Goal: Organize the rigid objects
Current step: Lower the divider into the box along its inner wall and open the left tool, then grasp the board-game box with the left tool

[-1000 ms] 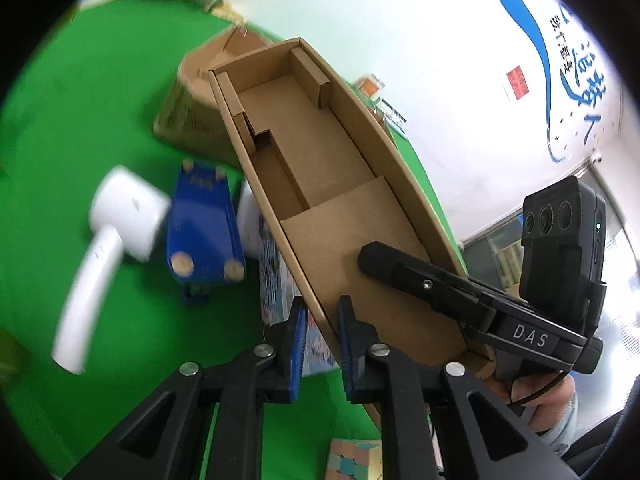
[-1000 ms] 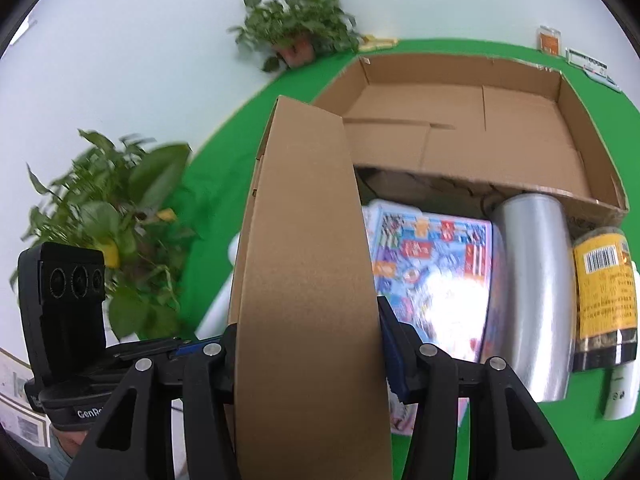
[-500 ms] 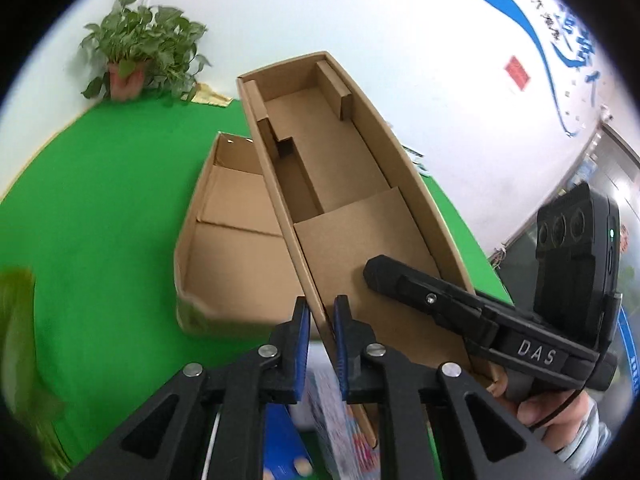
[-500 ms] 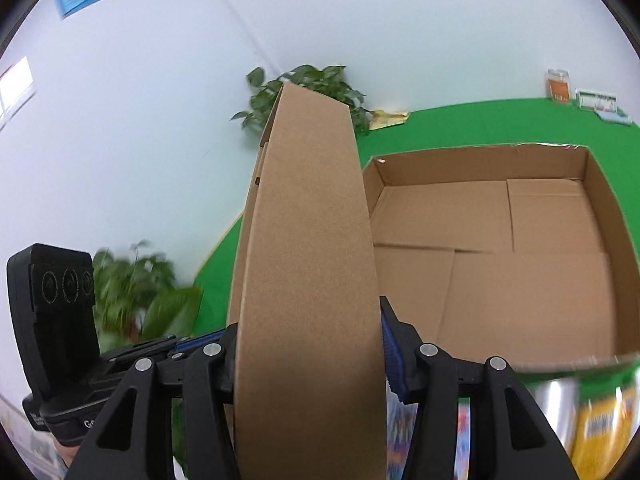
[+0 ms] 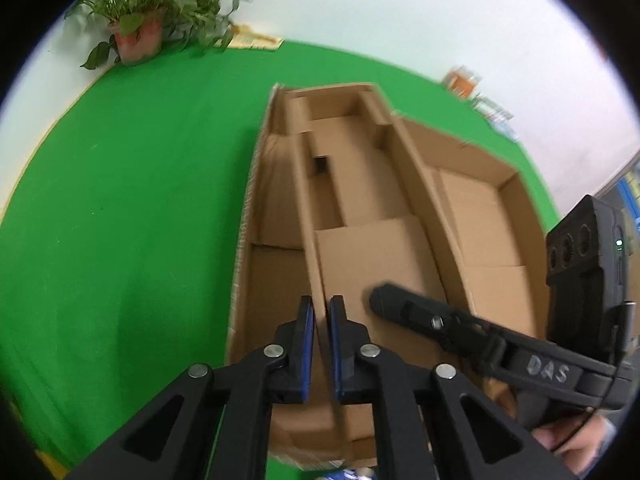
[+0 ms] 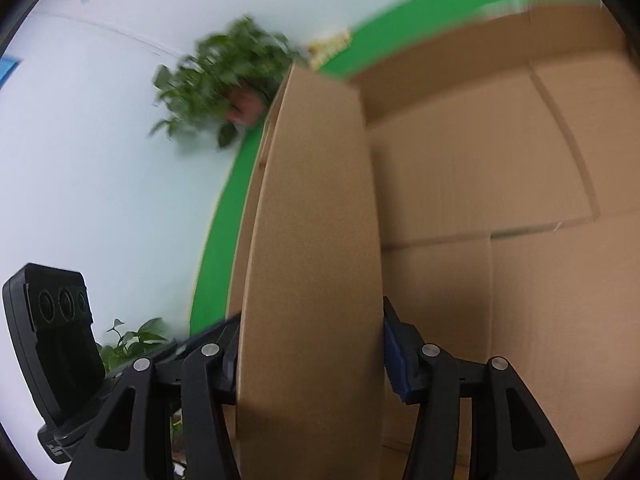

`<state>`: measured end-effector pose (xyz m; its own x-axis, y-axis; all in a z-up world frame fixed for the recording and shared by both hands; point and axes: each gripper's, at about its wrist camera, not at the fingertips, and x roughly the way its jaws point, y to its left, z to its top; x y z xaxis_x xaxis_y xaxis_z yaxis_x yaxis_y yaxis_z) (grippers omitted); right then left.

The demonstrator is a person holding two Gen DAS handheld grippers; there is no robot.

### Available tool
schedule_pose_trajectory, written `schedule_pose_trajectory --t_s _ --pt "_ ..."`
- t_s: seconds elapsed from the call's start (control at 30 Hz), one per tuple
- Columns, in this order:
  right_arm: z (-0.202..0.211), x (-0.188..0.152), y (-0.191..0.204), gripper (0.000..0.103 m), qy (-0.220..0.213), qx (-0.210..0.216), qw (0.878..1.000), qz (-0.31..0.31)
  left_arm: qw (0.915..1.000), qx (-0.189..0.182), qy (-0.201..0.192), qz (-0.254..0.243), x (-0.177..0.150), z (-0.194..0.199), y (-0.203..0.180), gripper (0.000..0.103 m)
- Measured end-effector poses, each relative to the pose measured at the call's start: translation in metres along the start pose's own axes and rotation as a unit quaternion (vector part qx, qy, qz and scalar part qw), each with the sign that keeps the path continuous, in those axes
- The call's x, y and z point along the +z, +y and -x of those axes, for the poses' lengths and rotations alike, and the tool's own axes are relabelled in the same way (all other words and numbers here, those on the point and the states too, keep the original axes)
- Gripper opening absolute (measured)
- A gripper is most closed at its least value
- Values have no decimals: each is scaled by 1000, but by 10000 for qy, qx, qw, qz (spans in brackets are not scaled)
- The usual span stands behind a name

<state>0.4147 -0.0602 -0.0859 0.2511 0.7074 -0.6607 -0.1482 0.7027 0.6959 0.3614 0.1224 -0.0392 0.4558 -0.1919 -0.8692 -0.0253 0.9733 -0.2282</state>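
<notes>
Left edge of the left wrist view: potted plant at the far back of the green table, well clear of the work.

Centre: left claw is pinched narrow on the left side wall of the small cardboard tray, pads either side of the thin wall. The tray hangs over the open large cardboard box, inside its footprint; its far end looks lower than the near end. Can't tell if it touches the box floor yet.

Right: right claw straddles the tray's opposite wall, broad face toward the camera. Its jaws are opening slightly at this moment, the wall between them. Pads look against the cardboard on both sides, though blur makes the contact line hard to read.

Handling, my read:
- Empty corrugated tray, so light. No weight issue.
- Stiff along the walls, but a single wall flexes and creases under a hard pinch. Moderate squeeze only.
- Matte cardboard against the pads: decent friction, low slip risk.
- Long shape twists if the two holds move unevenly. Opposite-wall grip near the close end is right; keep both hands matched.
- Inner folded dividers look loose-fit, so avoid grabbing those.
</notes>
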Motion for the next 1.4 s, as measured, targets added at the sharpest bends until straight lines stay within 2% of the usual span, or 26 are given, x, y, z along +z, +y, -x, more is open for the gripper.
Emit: schedule_pose_trajectory --t_s 0.07,0.13,0.2,0.23,0.3,0.33,0.37,0.47,0.6,0.63,0.7,0.77,0.83,0.9,0.93,1.03,1.1,1.23,1.27,1.3,1.33,1.37,1.4 --pt "-16 1 -5 59 310 -166 9994 27 9998 96 166 -52 -3 -13 5 4" --pt "-27 0 -7 59 610 -622 9960 192 9990 342 204 -198 -10 -19 7 5" --pt "-27 0 -10 59 716 -753 9943 248 9988 408 171 -192 -17 -17 11 5" --pt "-25 1 -9 55 748 -739 9940 316 9991 354 160 -150 -19 -14 13 5" --pt "-28 2 -4 41 809 -679 9931 517 9993 328 106 -142 -24 -9 13 7" --pt "-34 5 2 26 875 -671 9921 590 9989 414 79 -208 -23 -9 12 8" --pt "-38 5 6 22 902 -631 9919 637 9977 614 23 -299 -24 -8 9 8" --pt "-46 8 19 22 847 -687 9916 700 9965 783 -73 -297 -24 0 10 8" --pt "-46 -1 14 20 790 -468 9952 345 9975 405 -564 -105 -22 40 17 8" --pt "-48 -2 8 20 786 -427 9958 194 9968 424 -675 -68 -20 47 17 8" --pt "-50 -3 9 21 759 -460 9960 51 9949 617 -792 -84 -20 52 20 23" --pt "-53 -5 10 21 697 -520 9962 30 9962 697 -517 -12 -22 40 30 33" --pt "-59 -6 10 21 731 -398 9965 -96 9981 597 -116 118 -26 21 38 33" --pt "-66 -9 8 22 768 -326 9962 -259 9992 293 193 194 -33 5 41 33" --pt "-69 -10 9 22 742 -338 9963 -288 9992 239 254 185 -37 1 39 34" --pt "-70 -10 6 22 758 -346 9962 -268 9990 433 119 72 -43 1 31 32" --pt "-67 -13 6 25 845 -376 9957 -97 9977 670 130 58 -47 1 29 13" --pt "-49 -20 14 30 885 -652 9937 215 9984 528 220 43 -57 3 25 11" --pt "-39 -22 18 45 779 -725 9936 364 9981 580 197 6 -59 4 23 12" --pt "-19 -27 22 55 530 -936 9925 578 9980 613 167 15 -60 4 22 12" --pt "-1 -32 23 73 312 -1118 9908 694 9980 615 99 64 -61 7 22 12" --pt "21 -38 27 82 24 -1315 9876 855 9980 627 -13 75 -59 13 23 12" --pt "48 -47 33 85 -309 -1539 9809 1145 9975 675 -188 65 -61 21 20 12"
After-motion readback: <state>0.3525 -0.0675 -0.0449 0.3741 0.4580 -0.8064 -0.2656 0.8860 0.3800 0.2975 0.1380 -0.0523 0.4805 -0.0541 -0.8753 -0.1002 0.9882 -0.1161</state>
